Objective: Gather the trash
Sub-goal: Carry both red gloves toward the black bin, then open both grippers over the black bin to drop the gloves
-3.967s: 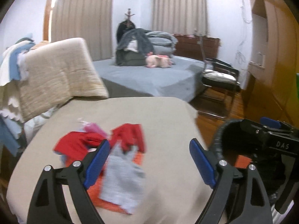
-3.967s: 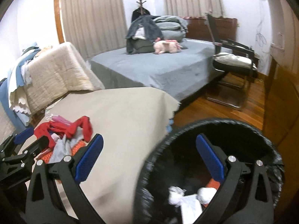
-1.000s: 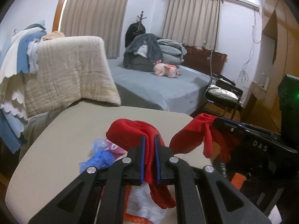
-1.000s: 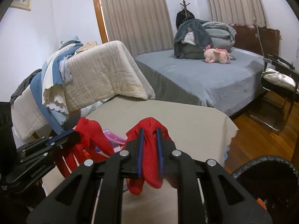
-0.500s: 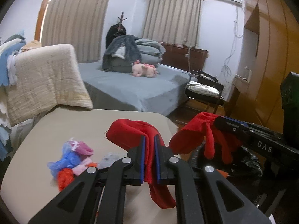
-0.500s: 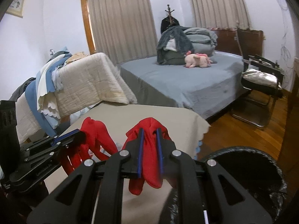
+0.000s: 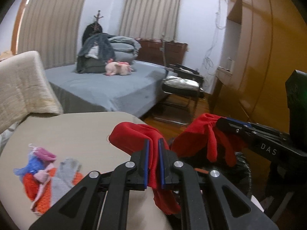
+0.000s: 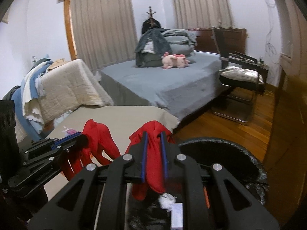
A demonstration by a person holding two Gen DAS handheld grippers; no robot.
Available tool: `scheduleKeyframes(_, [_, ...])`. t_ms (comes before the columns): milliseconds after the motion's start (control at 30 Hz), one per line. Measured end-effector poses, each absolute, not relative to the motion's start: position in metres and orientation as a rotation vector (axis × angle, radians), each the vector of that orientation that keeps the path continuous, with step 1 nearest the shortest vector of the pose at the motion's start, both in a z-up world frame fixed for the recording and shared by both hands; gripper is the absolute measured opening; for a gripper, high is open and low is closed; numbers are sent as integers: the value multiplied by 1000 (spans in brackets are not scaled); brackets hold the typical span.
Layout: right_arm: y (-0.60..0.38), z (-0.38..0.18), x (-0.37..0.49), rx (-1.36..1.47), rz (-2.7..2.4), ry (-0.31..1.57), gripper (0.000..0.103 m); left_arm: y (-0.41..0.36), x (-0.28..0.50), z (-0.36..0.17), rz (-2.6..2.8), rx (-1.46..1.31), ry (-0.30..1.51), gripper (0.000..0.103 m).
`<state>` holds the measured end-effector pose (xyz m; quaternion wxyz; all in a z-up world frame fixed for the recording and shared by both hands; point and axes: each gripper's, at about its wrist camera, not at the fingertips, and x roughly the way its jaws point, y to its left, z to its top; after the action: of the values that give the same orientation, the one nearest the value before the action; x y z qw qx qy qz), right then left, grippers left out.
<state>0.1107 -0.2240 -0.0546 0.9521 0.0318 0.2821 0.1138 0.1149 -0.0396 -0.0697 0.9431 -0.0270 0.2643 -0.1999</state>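
A: Two red cloths are up in the air, one per gripper. The left gripper (image 7: 153, 153) is clenched on the left cloth (image 7: 132, 138); its blue pads (image 7: 146, 163) squeeze the fabric, and a tail of it hangs down below the jaws.

B: And the other one?

A: Same thing. The right gripper (image 8: 153, 147) pinches the right cloth (image 8: 153, 130), which bunches above the tips and droops beneath them. In the left view it comes in from the right side, cloth dangling off its tip.

B: Where is the bin?

A: The bin (image 8: 226, 147), lined with a black bag, sits on the wood floor (image 8: 239, 130) just right of the table (image 7: 67, 130). The right cloth hangs over its near left rim. Inside I can see a white wad (image 8: 167, 201) and a pale box (image 8: 176, 216).

B: And the left cloth, is it over the bin too?

A: It sits at the table's right edge, beside the bin; I cannot tell whether it is past the rim.

B: Anything on the table?

A: Near left, a small heap (image 7: 46, 176): orange, grey, pink and blue pieces lying together on the beige cover.

B: Farther back?

A: A grey bed (image 8: 163, 84) with a pink plush (image 8: 174, 61) and folded bedding (image 8: 165, 42), a chair (image 8: 239, 76) to its right, curtains (image 8: 101, 28) behind.
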Motion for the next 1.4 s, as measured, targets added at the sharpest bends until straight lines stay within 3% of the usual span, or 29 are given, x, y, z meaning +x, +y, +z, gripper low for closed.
scheduleKeyframes(767, [-321, -116, 94, 108, -14, 691, 15, -152, 133, -111, -624, 8, 641, 9])
scheduleKeyframes(833, [-322, -119, 95, 103, -17, 701, 16, -153, 135, -114, -630, 10, 651, 15])
scheduleKeyframes(867, [-322, -121, 96, 99, -22, 705, 21, -153, 136, -115, -639, 5, 658, 23])
scheduleKeyframes(1000, [-326, -123, 95, 109, -33, 705, 36, -149, 138, -119, -637, -3, 676, 35])
scheduleKeyframes(1100, [-326, -121, 92, 111, -40, 691, 54, -143, 138, -117, -625, -10, 674, 46])
scheduleKeyframes(1167, [-324, -118, 90, 108, -44, 674, 77, -139, 137, -116, -612, -16, 667, 58])
scheduleKeyframes(1233, [-321, -114, 87, 100, -57, 649, 90, -130, 137, -113, -587, -21, 656, 67])
scheduleKeyframes(1400, [-315, -105, 86, 112, -43, 616, 95, -106, 133, -105, -520, -29, 617, 84])
